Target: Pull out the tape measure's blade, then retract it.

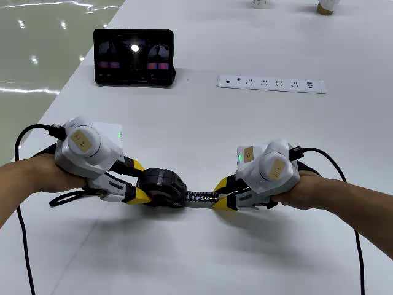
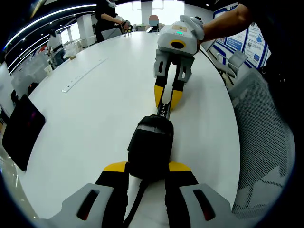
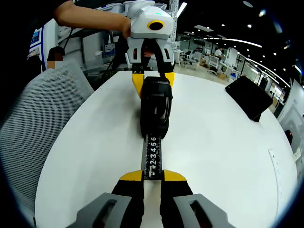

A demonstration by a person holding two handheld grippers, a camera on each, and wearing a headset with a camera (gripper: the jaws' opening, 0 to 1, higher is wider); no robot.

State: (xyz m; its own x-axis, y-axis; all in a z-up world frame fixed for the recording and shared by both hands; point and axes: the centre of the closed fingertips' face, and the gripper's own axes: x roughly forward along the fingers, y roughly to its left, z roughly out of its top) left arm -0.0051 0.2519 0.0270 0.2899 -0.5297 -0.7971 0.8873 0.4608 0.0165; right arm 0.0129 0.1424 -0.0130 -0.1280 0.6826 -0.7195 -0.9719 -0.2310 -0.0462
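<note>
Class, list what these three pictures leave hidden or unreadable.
Blade tip: right gripper view, pinched between fingers of the right gripper.
Tape measure gripped sides: left gripper view, behind fingers of the left gripper.
Tablet screen detail: head view, too small, glare.
Blade numbers: head view, too small.

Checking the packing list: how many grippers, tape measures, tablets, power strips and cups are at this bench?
grippers, left gripper and right gripper: 2
tape measure: 1
tablet: 1
power strip: 1
cups, cut by the top edge: 2
total: 7
</note>
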